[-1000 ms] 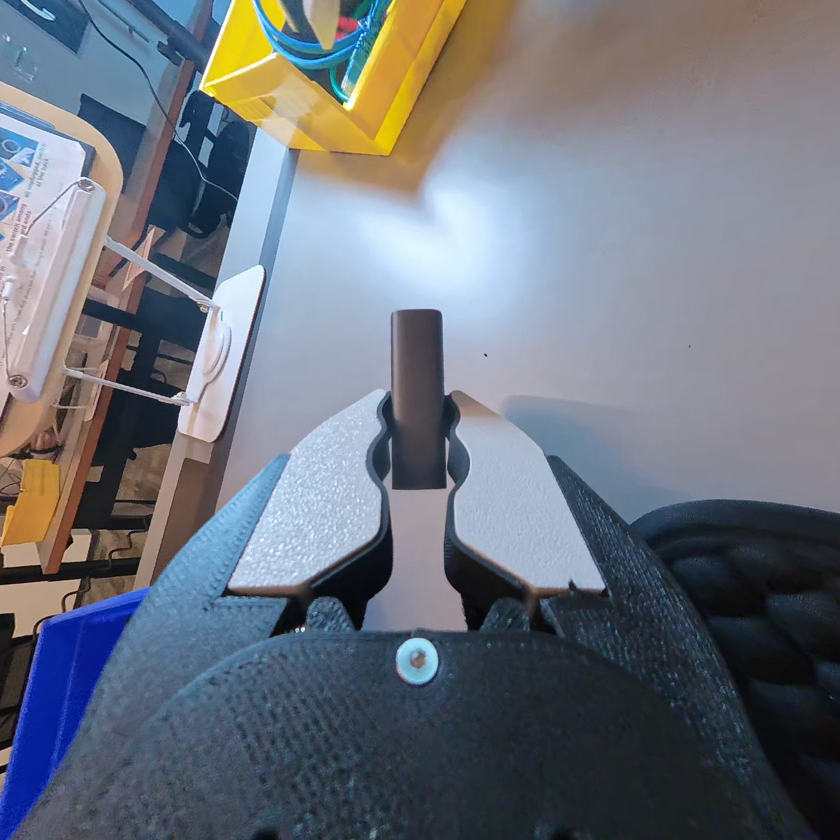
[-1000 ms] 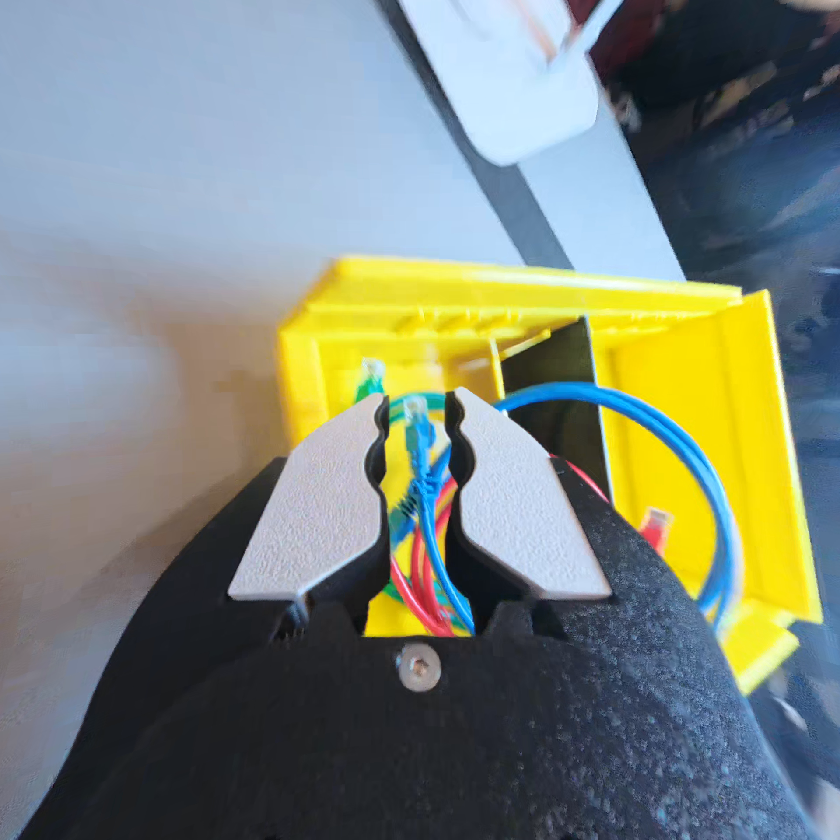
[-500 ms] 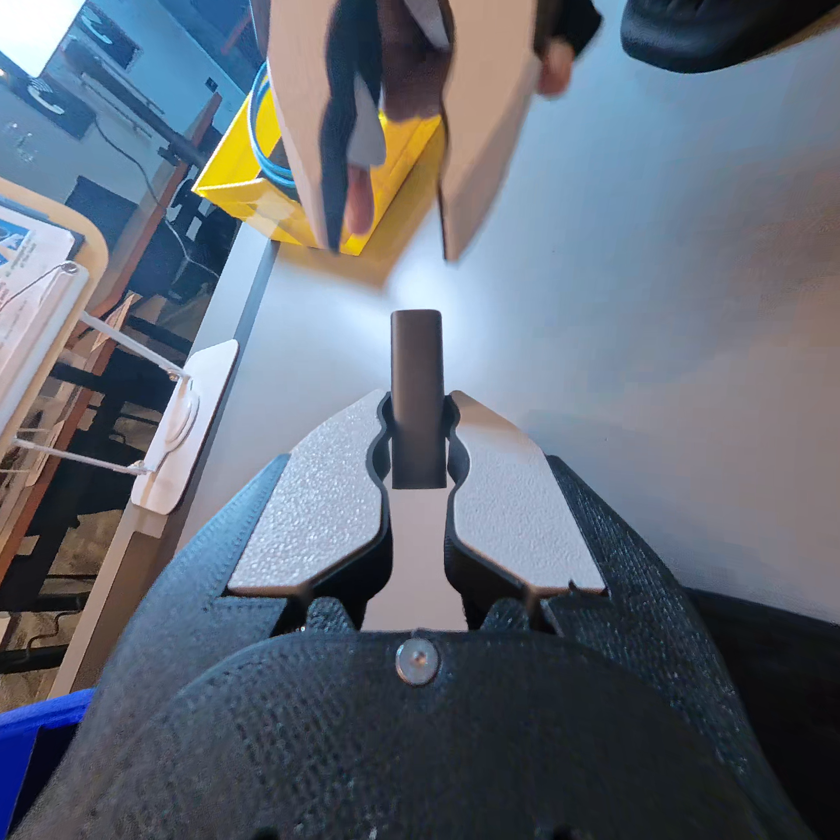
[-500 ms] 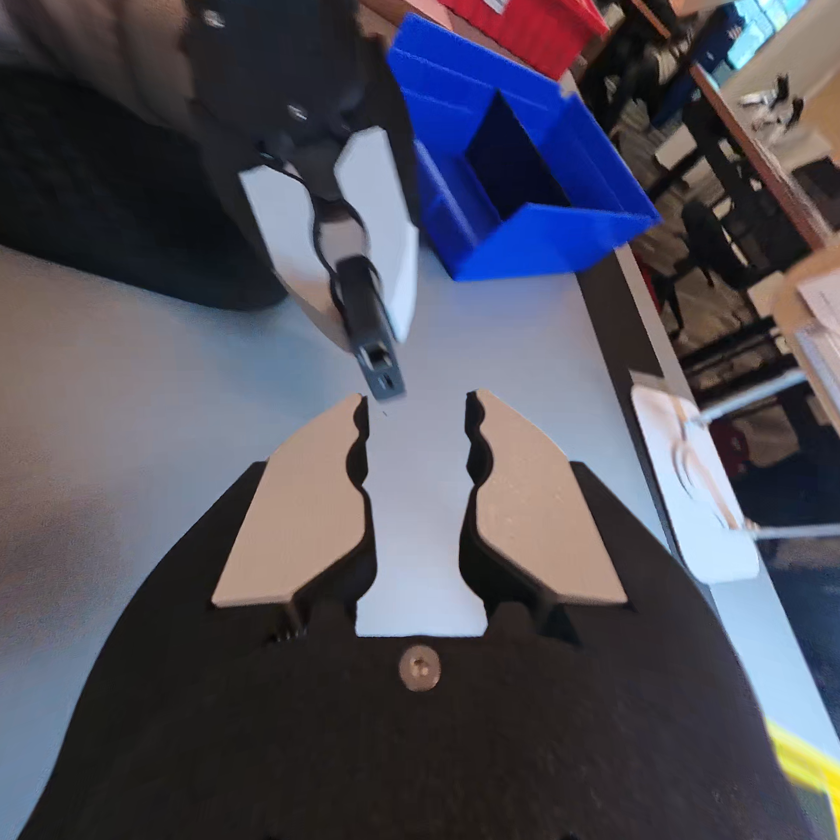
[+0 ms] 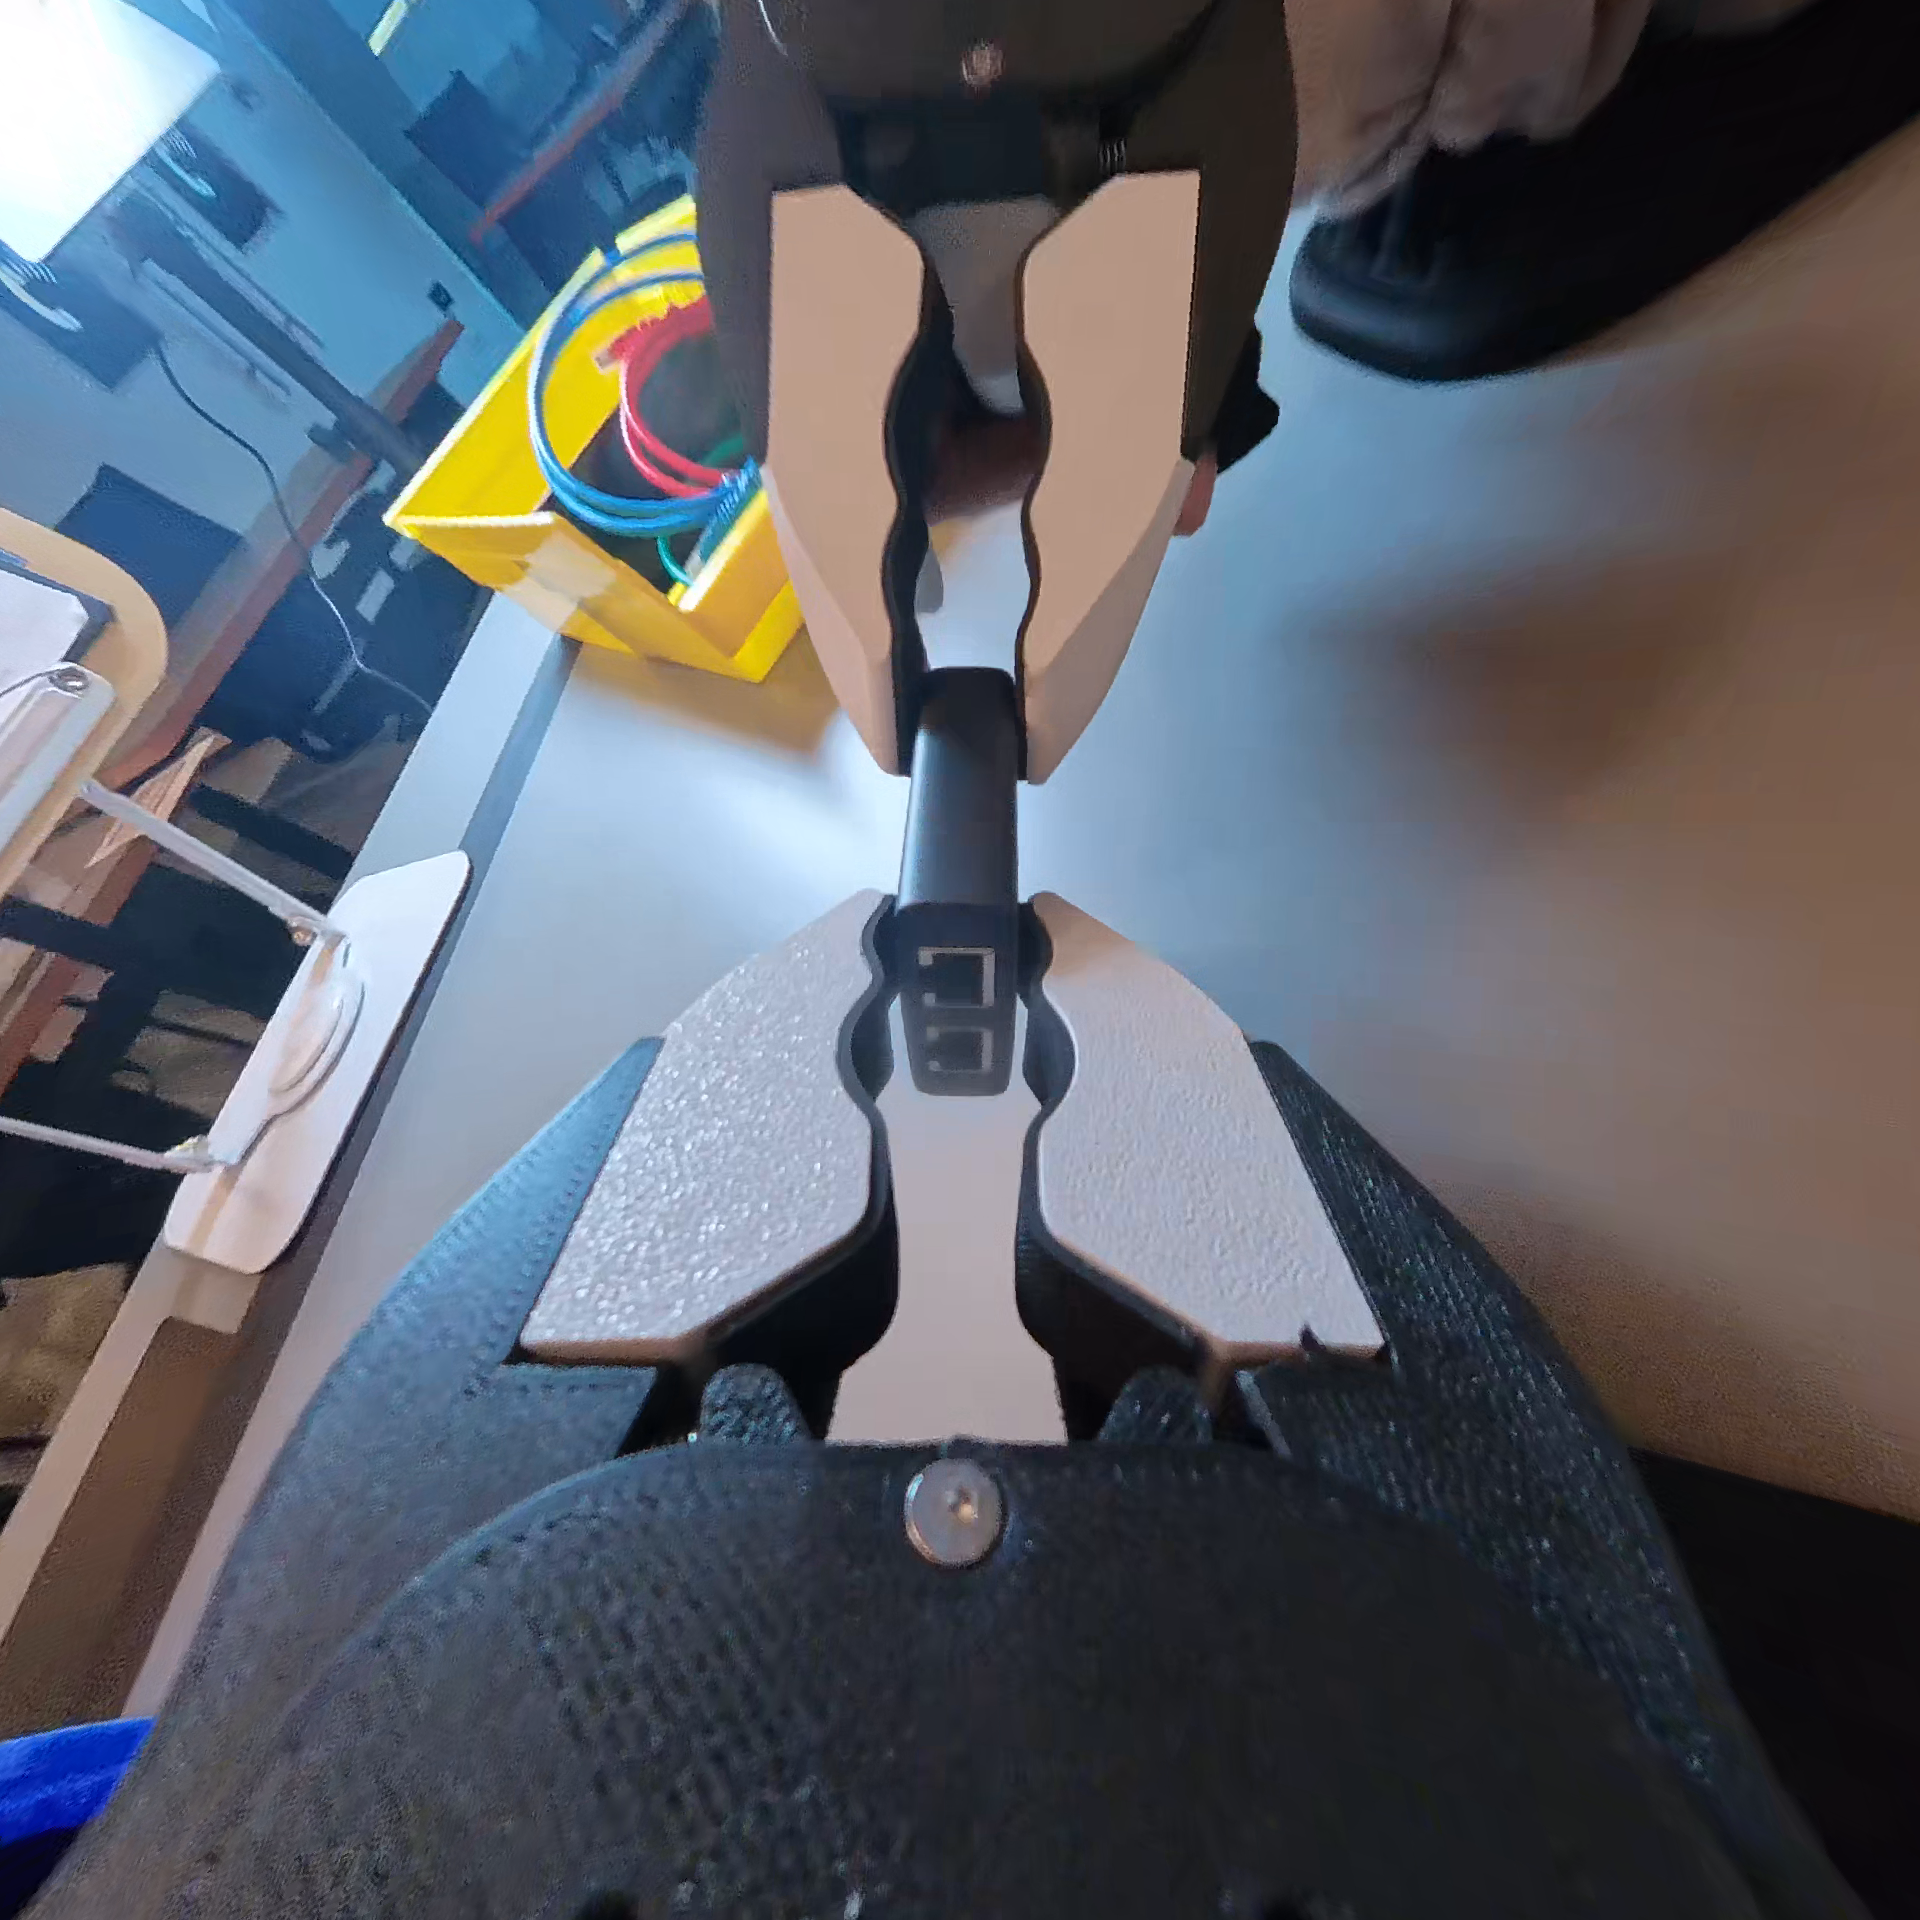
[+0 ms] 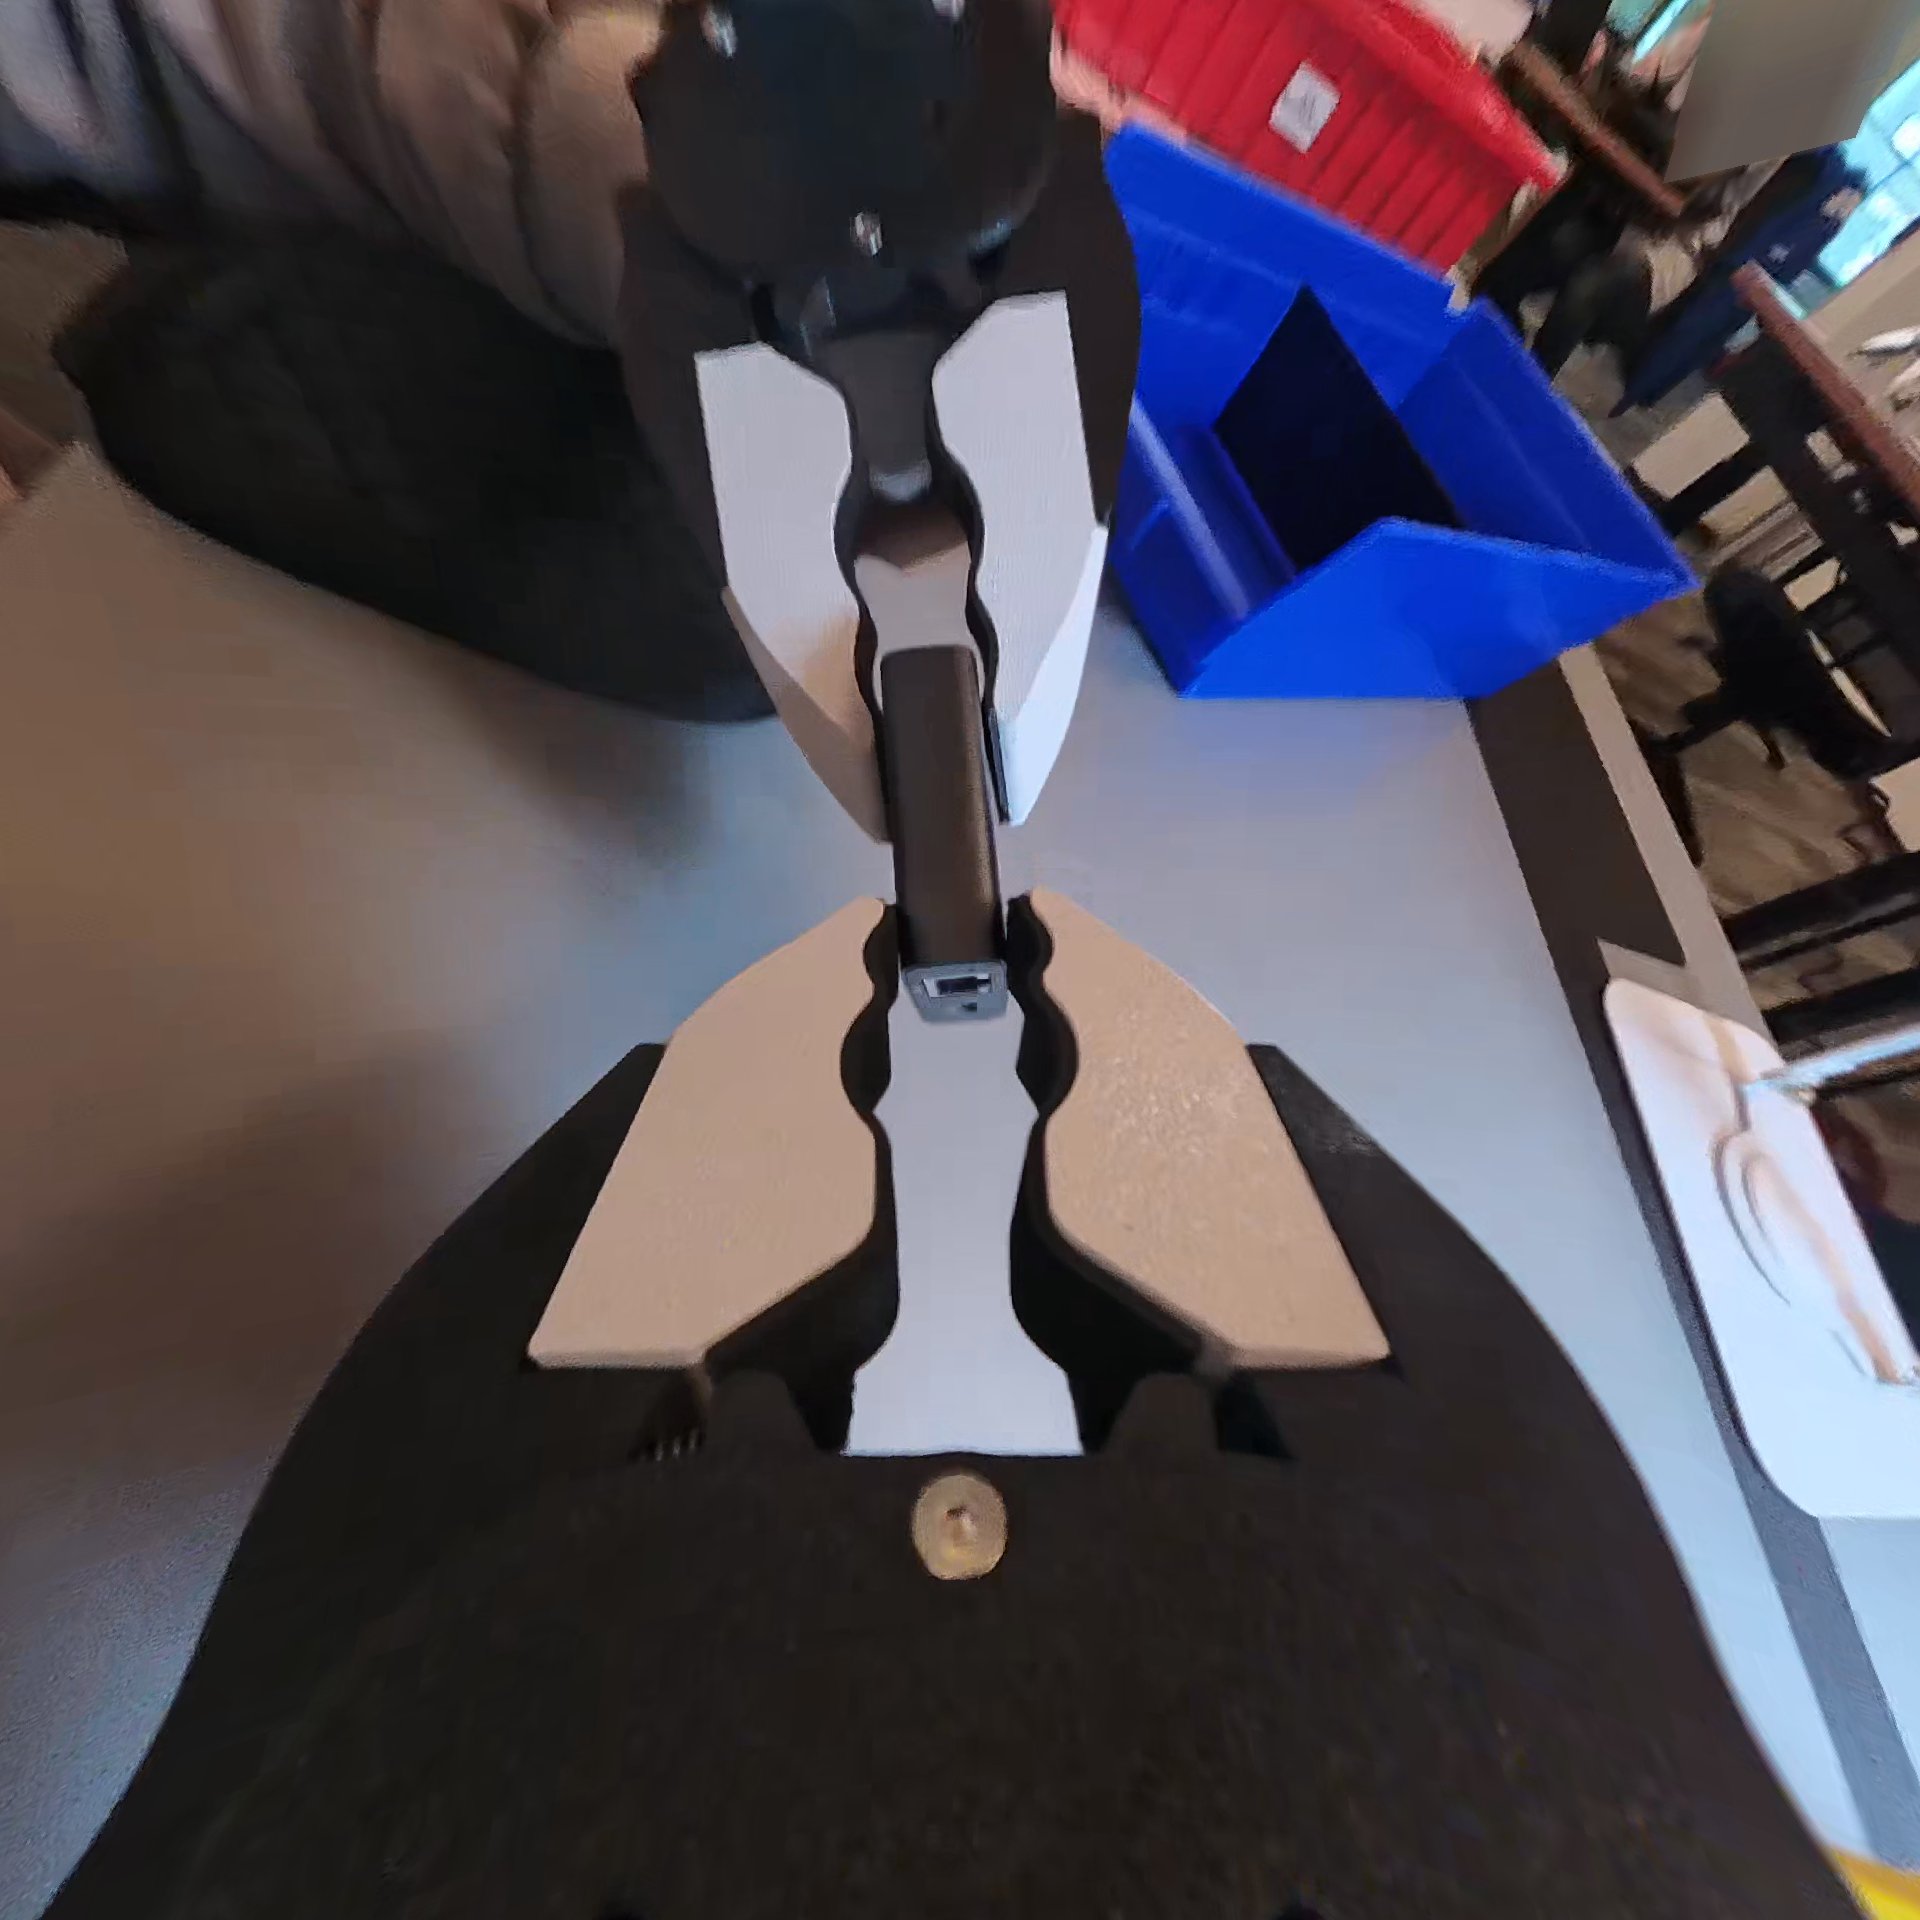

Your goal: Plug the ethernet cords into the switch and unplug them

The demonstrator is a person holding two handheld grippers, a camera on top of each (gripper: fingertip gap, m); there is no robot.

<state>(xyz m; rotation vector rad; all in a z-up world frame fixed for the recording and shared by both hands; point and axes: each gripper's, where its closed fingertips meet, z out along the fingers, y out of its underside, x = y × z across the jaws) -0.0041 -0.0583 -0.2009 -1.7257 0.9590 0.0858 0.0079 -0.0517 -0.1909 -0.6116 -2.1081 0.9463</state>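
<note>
Two grippers pinch one black switch at mid-frame: left gripper closed on its port end, right gripper closed on the opposite end. Keep it level, ports unobstructed; ethernet cords lie in the yellow bin, upper left.

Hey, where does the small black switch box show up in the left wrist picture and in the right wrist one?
Left wrist view: the small black box-shaped switch is at centre, its two-port end nearest the camera between the left tongs.
Right wrist view: the switch is at centre, one end between the right tongs.
Shared landmark: the flat white stand base at the grey table's edge.
</note>
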